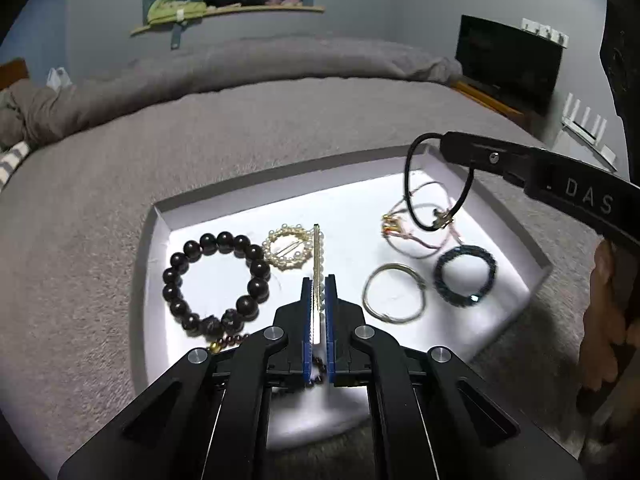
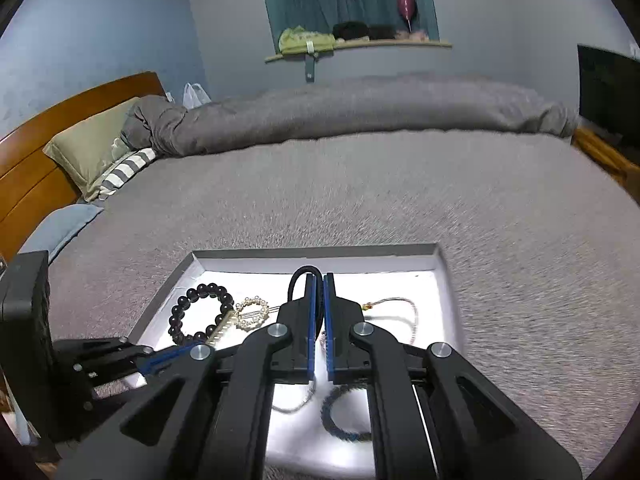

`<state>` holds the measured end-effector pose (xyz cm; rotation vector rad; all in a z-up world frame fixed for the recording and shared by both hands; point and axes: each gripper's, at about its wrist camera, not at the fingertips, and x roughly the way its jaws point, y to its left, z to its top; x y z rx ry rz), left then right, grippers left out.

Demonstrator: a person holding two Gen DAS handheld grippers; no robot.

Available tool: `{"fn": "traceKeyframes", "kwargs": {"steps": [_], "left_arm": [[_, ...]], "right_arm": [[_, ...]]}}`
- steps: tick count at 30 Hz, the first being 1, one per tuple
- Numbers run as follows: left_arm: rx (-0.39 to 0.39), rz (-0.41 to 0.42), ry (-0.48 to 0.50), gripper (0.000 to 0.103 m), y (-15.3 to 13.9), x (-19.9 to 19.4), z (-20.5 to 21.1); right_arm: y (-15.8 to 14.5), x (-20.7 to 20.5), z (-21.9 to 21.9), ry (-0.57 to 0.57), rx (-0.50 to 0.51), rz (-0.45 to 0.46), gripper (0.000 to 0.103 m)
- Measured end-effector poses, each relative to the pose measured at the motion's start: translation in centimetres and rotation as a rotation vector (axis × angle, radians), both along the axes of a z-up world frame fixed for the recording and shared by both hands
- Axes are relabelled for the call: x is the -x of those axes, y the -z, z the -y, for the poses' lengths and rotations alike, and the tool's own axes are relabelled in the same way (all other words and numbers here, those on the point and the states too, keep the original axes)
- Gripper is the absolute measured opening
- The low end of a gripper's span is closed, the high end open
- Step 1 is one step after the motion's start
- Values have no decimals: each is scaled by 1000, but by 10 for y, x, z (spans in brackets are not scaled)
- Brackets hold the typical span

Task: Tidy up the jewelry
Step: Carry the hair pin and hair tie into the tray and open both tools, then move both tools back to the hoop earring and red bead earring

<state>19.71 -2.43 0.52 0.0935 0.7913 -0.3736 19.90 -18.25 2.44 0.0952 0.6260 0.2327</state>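
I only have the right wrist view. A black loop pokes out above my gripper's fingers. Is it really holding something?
Observer: Yes. The left wrist view shows the right gripper shut on a black cord bracelet, which hangs over the white tray.
Reviewer: Does the cord have a clasp?
Observer: Yes, a small gold clasp at its lowest point, above a thin wire bracelet. I cannot tell whether they touch.
Reviewer: What about the left gripper? Its tips are cut off for me.
Observer: The left gripper is shut on one end of a gold comb clip.
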Motion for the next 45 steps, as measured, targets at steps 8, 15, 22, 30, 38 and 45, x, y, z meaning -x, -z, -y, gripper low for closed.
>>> {"fn": "traceKeyframes", "kwargs": {"steps": [8,15,22,30,38,45], "left_arm": [[-18,-47,-11,6,14,-12,2],[-4,-71,-9,6,20,-14,3],[31,-48,-21,18,19,-6,-4],[51,24,-34,30,7,7,-13],[68,42,-54,43,4,12,-22],[57,91,-82,70,-4,17,-24]], "right_arm": [[20,-21,-20,-15,49,-83,4],[30,-23,-28,-18,113,-132,4],[35,-22,-17,5,97,-147,4],[31,-17,-10,20,74,-126,10],[23,-7,0,75,77,-68,54],[9,2,17,129,42,-20,72]]}}
